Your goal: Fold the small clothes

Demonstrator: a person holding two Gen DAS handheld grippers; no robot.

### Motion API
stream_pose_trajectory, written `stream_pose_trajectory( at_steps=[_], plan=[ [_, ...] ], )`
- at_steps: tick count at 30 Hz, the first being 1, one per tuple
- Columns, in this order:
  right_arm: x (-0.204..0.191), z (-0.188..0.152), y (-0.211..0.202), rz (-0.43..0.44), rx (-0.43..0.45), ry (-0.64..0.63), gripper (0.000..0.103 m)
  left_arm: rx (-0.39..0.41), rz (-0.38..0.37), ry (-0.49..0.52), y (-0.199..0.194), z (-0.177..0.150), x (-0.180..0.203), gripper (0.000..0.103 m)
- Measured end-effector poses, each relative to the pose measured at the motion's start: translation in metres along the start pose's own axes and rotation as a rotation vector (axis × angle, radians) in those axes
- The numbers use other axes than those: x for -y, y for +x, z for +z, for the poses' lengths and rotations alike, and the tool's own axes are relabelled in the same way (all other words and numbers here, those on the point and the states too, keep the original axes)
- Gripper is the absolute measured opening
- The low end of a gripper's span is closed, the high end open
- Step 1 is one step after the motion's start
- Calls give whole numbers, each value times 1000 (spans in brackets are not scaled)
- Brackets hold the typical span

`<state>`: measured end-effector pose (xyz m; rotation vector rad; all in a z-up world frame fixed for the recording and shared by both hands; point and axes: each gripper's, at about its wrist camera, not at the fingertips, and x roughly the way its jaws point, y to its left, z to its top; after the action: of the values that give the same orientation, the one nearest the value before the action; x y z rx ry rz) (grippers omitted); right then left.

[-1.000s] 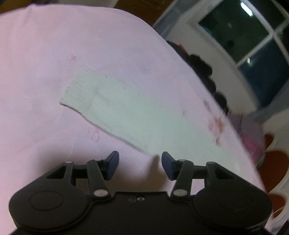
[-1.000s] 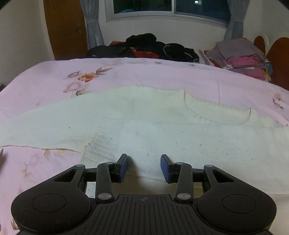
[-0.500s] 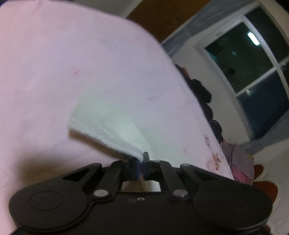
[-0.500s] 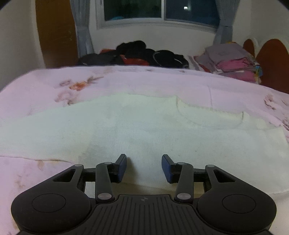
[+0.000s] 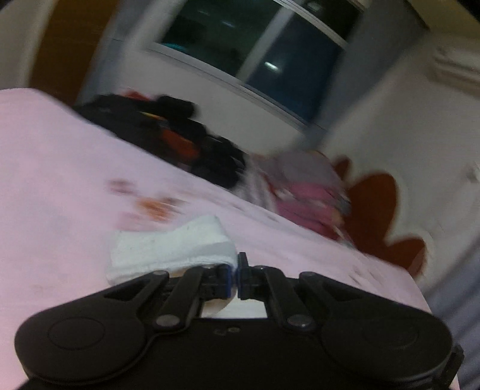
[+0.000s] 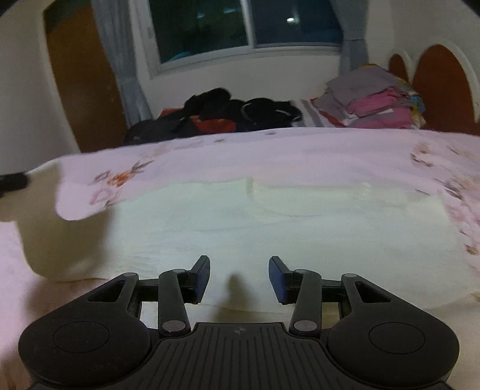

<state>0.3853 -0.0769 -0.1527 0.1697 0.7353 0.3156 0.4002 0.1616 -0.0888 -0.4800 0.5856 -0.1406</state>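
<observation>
A white knit garment (image 6: 270, 228) lies spread on the pink floral bedsheet (image 6: 300, 156). My left gripper (image 5: 234, 280) is shut on the garment's sleeve (image 5: 171, 246) and holds it lifted off the bed; the raised sleeve (image 6: 60, 228) shows at the left of the right wrist view, with the left gripper's black tip (image 6: 12, 181) at the frame edge. My right gripper (image 6: 239, 279) is open and empty, low over the garment's near edge.
A heap of dark clothes (image 6: 222, 115) lies at the far side of the bed. A stack of folded pink and grey clothes (image 6: 372, 102) sits at the far right by the brown headboard (image 6: 441, 90). A window (image 6: 246, 27) is behind.
My left gripper closed on the sleeve end, lifted it and swung it up and toward the garment's body. My right gripper stayed open and edged forward over the garment.
</observation>
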Motion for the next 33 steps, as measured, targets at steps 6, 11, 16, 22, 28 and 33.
stream_pose_trajectory(
  at_steps=[6,11,16,22,28,33],
  plan=[
    [67,-4,-30,-68,15,74,43,-154,-110,137,65,-57,95,4],
    [103,-7,-48,-77,5,116,44,-308,-81,219,95,-106,120,25],
    [106,-7,-50,-14,5,135,69,-261,-45,232,71,-110,119,59],
    [68,-2,-43,70,33,34,79,-200,74,233,34,-100,88,61],
    [15,-15,-28,101,8,-172,72,-206,227,208,15,-102,42,61],
    [-12,-30,-16,90,-22,-319,46,-215,280,195,17,-105,26,60]
  ],
)
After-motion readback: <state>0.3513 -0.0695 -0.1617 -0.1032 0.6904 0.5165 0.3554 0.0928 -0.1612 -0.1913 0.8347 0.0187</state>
